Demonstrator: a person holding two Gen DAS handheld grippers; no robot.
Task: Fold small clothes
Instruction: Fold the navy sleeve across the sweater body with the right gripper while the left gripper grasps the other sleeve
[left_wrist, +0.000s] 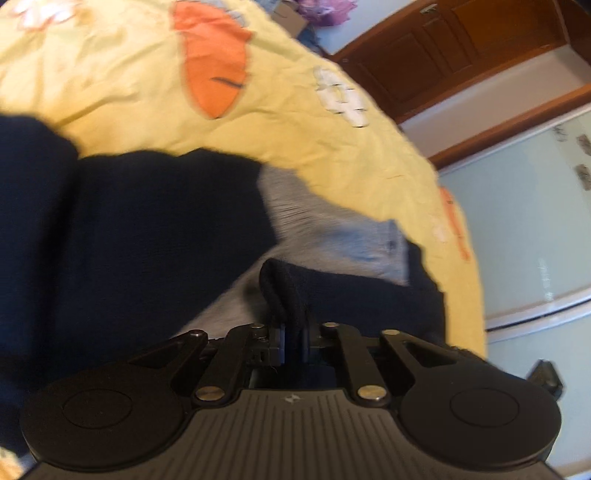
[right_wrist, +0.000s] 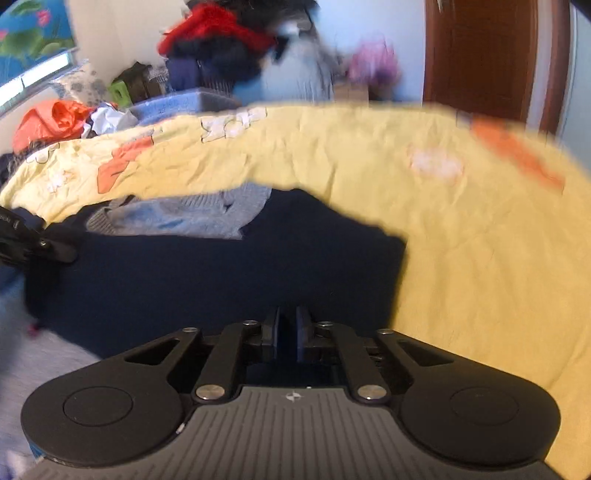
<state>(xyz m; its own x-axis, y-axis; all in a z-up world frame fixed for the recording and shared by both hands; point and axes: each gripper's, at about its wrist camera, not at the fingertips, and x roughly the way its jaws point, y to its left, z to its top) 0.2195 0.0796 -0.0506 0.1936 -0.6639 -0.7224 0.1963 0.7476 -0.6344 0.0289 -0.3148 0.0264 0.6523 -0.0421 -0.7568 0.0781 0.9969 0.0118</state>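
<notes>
Nearest the lenses, the left gripper (left_wrist: 293, 338) pinches a bunched ridge of the garment (left_wrist: 147, 229), a soft navy knit with a grey ribbed, pale-blue-patched lining; the right gripper (right_wrist: 288, 334), jaws pressed together, sits low at the navy edge, though whether cloth lies between its pads cannot be told. The garment lies on the sheet (right_wrist: 480, 258), a crinkled yellow cotton with orange and white prints extending beyond it. The fold appears under way; next, the pinched edge likely needs carrying across the garment and laying flat.
</notes>
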